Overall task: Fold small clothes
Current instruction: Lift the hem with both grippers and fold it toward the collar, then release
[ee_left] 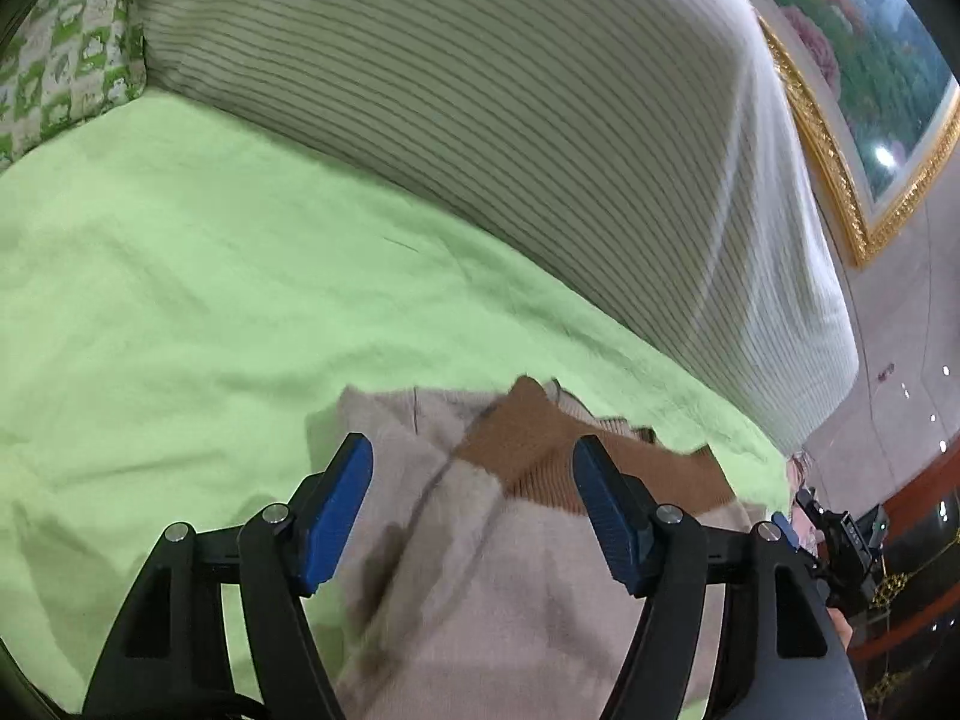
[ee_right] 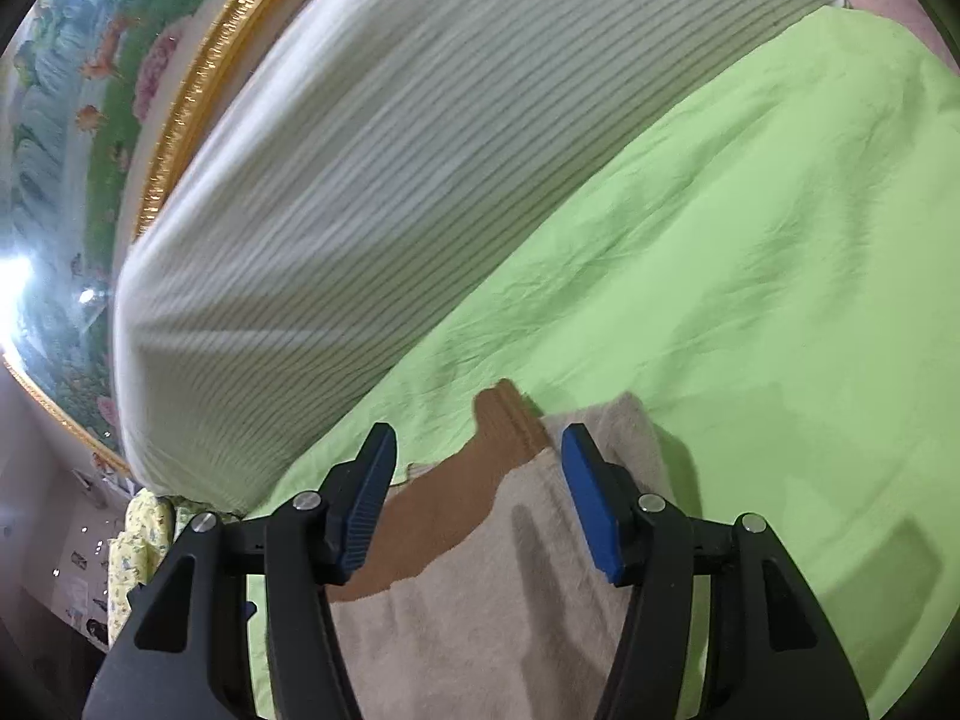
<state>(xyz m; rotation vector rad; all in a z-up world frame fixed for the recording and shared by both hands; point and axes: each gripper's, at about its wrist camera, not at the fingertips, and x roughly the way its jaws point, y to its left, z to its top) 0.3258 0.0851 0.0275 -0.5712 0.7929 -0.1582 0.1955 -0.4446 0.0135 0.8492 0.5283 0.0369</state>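
Left gripper [ee_left: 471, 504] jaws spread wide, holding nothing, hovering over the beige-and-brown sweater [ee_left: 480, 570]. Right gripper [ee_right: 477, 495] likewise wide open and empty, sweater [ee_right: 498, 588] directly below and between its fingers. Sweater lies flat on the green bedsheet [ee_left: 180, 300], near the striped cushion [ee_left: 480, 120] along the back. No readable text or labels. Gold-framed painting [ee_right: 72, 120] behind the cushion.

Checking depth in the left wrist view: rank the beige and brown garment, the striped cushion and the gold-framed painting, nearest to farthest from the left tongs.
1. Beige and brown garment: under the open left tongs.
2. Striped cushion: ahead, beyond the green sheet.
3. Gold-framed painting: behind the cushion, upper right.
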